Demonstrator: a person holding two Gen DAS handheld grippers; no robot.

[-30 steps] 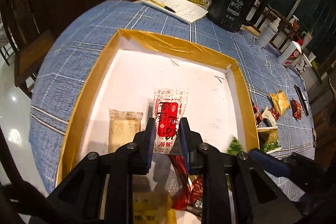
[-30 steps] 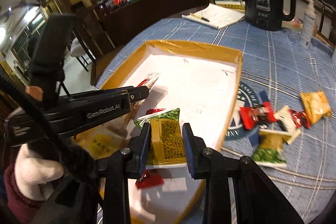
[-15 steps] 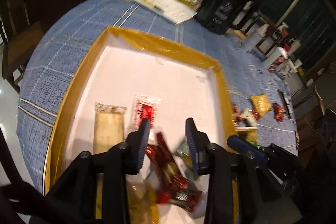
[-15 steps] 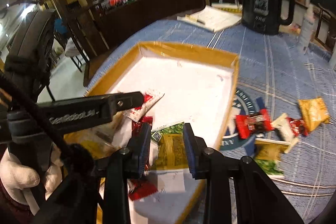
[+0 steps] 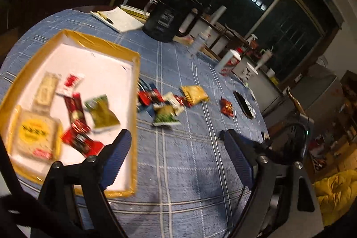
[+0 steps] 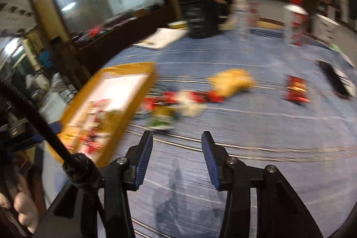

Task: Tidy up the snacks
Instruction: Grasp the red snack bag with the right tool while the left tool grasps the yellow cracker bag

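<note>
Left gripper (image 5: 176, 145): jaws opening wide, nothing betw. them, over blue-check counter (image 5: 189, 171) beside tray (image 5: 133, 126). Right gripper (image 6: 177, 142): jaws opening, part-spread, empty, above bare cloth. Tray holds approx. six snack packs, incl. green-gold pack (image 5: 101, 112). Loose cluster (image 5: 165, 104) just right of tray rim; one yellow pack (image 5: 195, 93), one red pack (image 5: 226, 106) apart. Far side: black jug (image 5: 169, 15), notepad (image 5: 118, 19), bottles.
</note>
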